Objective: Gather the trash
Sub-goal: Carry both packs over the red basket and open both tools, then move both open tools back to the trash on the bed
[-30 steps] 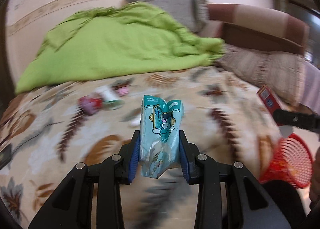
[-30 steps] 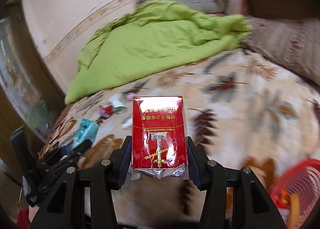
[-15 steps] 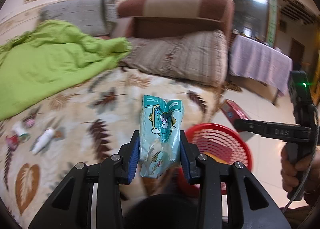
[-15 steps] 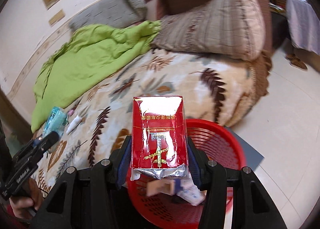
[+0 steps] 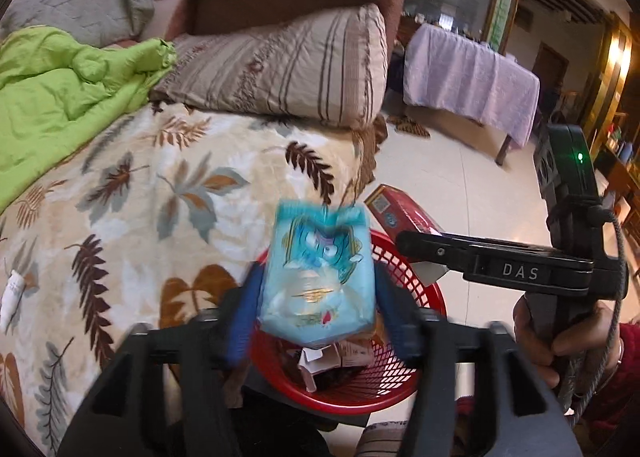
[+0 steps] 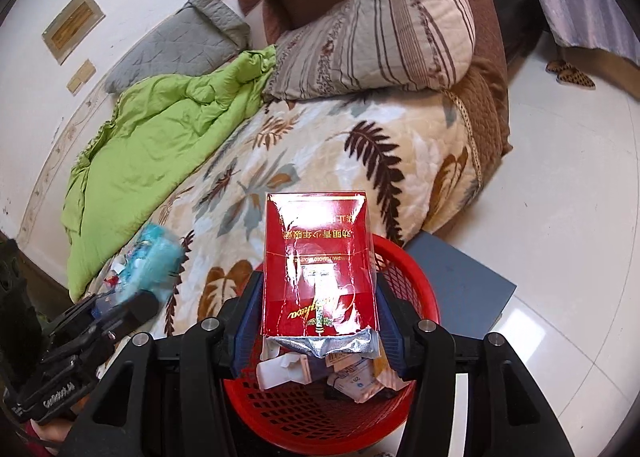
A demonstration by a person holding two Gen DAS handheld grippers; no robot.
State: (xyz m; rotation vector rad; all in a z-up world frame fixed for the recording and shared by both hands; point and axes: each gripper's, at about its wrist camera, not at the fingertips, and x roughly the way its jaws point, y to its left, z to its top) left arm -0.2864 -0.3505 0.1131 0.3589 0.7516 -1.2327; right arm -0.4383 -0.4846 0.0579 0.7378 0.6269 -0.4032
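Both grippers hang over a red mesh basket (image 5: 360,393) (image 6: 332,417) on the floor by the bed corner. My left gripper (image 5: 316,297) (image 6: 120,305) has its jaws opening. A blue cartoon snack packet (image 5: 320,277) (image 6: 154,257) sits blurred between them, with a gap at each pad. My right gripper (image 6: 318,297) is shut on a red cigarette pack (image 6: 318,257) (image 5: 404,209), torn foil end towards me. Its jaws are beginning to open, the pack still upright between the pads. Paper scraps and cartons lie in the basket.
The bed's leaf-print blanket (image 6: 320,145) carries a green quilt (image 6: 160,137), a striped pillow (image 5: 280,65) and a white tube (image 5: 14,293). A grey mat (image 6: 460,285) lies under the basket on pale tiles. A lilac-draped table (image 5: 468,77) stands beyond. A hand (image 5: 560,337) holds the right gripper.
Both grippers swung from over the bed to above the red basket. The left jaws have spread and the blue packet has come loose between them. The red pack keeps its place.
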